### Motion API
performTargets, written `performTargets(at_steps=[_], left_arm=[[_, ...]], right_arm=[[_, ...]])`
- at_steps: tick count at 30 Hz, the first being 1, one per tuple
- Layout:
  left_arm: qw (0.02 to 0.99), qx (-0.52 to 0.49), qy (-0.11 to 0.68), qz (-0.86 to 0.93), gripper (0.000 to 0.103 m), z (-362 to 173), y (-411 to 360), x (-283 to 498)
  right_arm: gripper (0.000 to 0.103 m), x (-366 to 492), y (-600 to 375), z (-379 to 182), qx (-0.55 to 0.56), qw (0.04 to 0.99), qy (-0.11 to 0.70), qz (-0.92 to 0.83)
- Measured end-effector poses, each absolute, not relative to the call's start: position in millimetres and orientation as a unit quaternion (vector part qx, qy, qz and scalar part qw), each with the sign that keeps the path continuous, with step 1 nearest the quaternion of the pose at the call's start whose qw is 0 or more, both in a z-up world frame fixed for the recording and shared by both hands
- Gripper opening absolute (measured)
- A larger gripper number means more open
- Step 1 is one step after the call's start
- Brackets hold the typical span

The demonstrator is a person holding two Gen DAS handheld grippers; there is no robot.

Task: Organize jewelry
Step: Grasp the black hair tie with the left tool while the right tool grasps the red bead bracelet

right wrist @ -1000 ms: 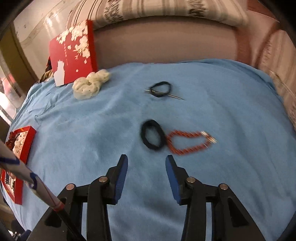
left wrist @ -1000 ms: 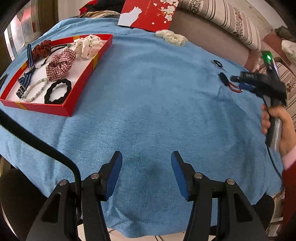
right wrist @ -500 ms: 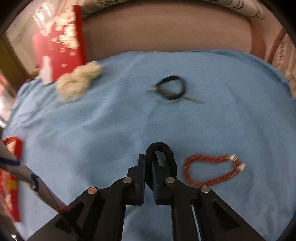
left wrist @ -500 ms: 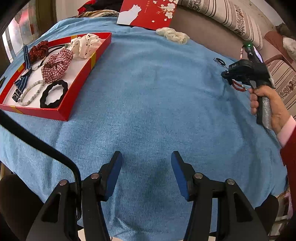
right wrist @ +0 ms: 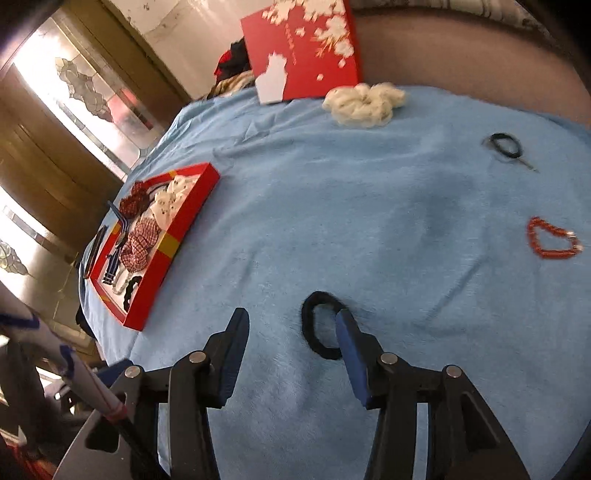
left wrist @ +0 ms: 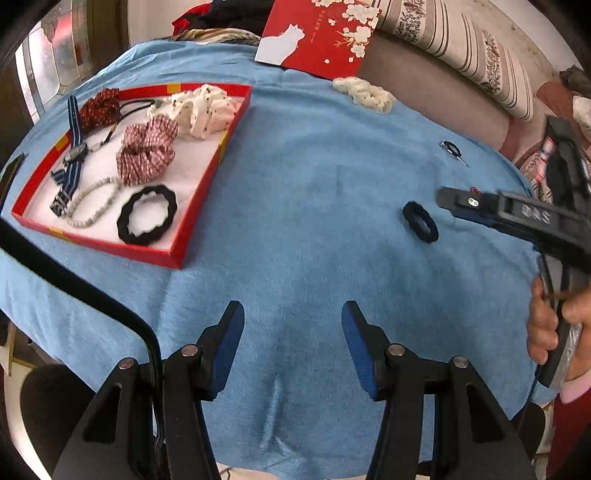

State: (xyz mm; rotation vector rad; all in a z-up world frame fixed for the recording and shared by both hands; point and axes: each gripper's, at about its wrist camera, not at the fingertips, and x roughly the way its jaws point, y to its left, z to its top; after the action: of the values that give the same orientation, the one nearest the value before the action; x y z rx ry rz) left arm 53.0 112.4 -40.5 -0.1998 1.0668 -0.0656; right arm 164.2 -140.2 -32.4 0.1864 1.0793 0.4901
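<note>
A black hair tie [right wrist: 317,325] lies on the blue cloth, just ahead of my right gripper [right wrist: 291,325], which is open with its right finger over the tie's edge. It also shows in the left wrist view [left wrist: 420,221]. A red tray [left wrist: 207,181] at the left holds scrunchies, a bead string, a striped band and a black scrunchie [left wrist: 147,215]. The tray also shows in the right wrist view [right wrist: 177,236]. A red bead bracelet [right wrist: 552,238], a thin black tie with a pin [right wrist: 506,144] and a cream scrunchie [right wrist: 364,101] lie on the cloth. My left gripper [left wrist: 292,321] is open and empty near the front edge.
A red box lid with white blossoms [left wrist: 317,35] leans at the back against a sofa with striped cushions [left wrist: 461,40]. The blue cloth [left wrist: 314,184] covers the round table. A glass door [right wrist: 85,99] stands at the left.
My right gripper was shut on the black hair tie; it carried it left toward the tray, then opened, and the tie now lies on the cloth. My left gripper stayed open.
</note>
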Motion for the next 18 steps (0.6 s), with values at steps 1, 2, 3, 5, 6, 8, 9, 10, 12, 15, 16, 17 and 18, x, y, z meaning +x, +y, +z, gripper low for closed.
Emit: performTargets(at_steps=[1, 2, 3, 5, 6, 8, 9, 10, 12, 15, 16, 17, 18], left_arm=[[0.855, -0.096, 0.509, -0.036, 0.054, -39.1, 112.6, 55.4], [0.854, -0.097, 0.51, -0.041, 0.054, -38.3, 112.1, 58.5], [0.852, -0.099, 0.512, -0.05, 0.054, -37.8, 109.8, 64.6], [0.848, -0.099, 0.516, -0.064, 0.054, -37.1, 103.4, 75.2], [0.846, -0.097, 0.518, -0.076, 0.054, -36.2, 96.5, 84.0], [0.845, -0.088, 0.517, -0.103, 0.054, -34.9, 82.1, 100.6], [0.844, -0.084, 0.517, -0.113, 0.054, -35.6, 76.0, 108.7], [0.842, -0.082, 0.519, -0.124, 0.054, -36.6, 69.3, 117.0], [0.834, -0.082, 0.526, -0.143, 0.053, -41.5, 55.4, 134.8], [0.827, -0.078, 0.534, -0.159, 0.053, -51.6, 36.0, 158.6], [0.824, -0.076, 0.537, -0.162, 0.053, -54.8, 31.3, 163.7], [0.822, -0.078, 0.54, -0.167, 0.053, -57.8, 26.7, 168.7], [0.817, -0.083, 0.542, -0.176, 0.053, -62.2, 20.9, 174.8]], right_arm=[[0.053, 162.6, -149.8, -28.1, 0.093, 0.831, 0.501, 0.223], [0.053, 161.9, -162.1, -24.1, 0.099, 0.837, 0.494, 0.211], [0.053, 160.6, -173.7, -20.4, 0.105, 0.844, 0.488, 0.195], [0.053, 162.1, -207.3, -16.8, 0.116, 0.858, 0.479, 0.146], [0.053, 164.1, -220.2, -16.0, 0.12, 0.861, 0.478, 0.126], [0.053, 168.7, -253.9, -17.6, 0.125, 0.868, 0.475, 0.074], [0.053, 170.4, -265.8, -18.5, 0.127, 0.87, 0.474, 0.057], [0.053, 173.3, -281.6, -19.7, 0.131, 0.87, 0.474, 0.038], [0.053, 180.9, -300.4, -24.3, 0.136, 0.868, 0.477, 0.013], [0.053, 195.0, -313.1, -32.3, 0.133, 0.867, 0.48, -0.013], [0.053, 199.0, -314.6, -34.9, 0.133, 0.867, 0.481, -0.019], [0.053, 205.2, -317.2, -38.8, 0.135, 0.865, 0.482, -0.026], [0.053, 210.2, -319.9, -42.6, 0.137, 0.864, 0.483, -0.03]])
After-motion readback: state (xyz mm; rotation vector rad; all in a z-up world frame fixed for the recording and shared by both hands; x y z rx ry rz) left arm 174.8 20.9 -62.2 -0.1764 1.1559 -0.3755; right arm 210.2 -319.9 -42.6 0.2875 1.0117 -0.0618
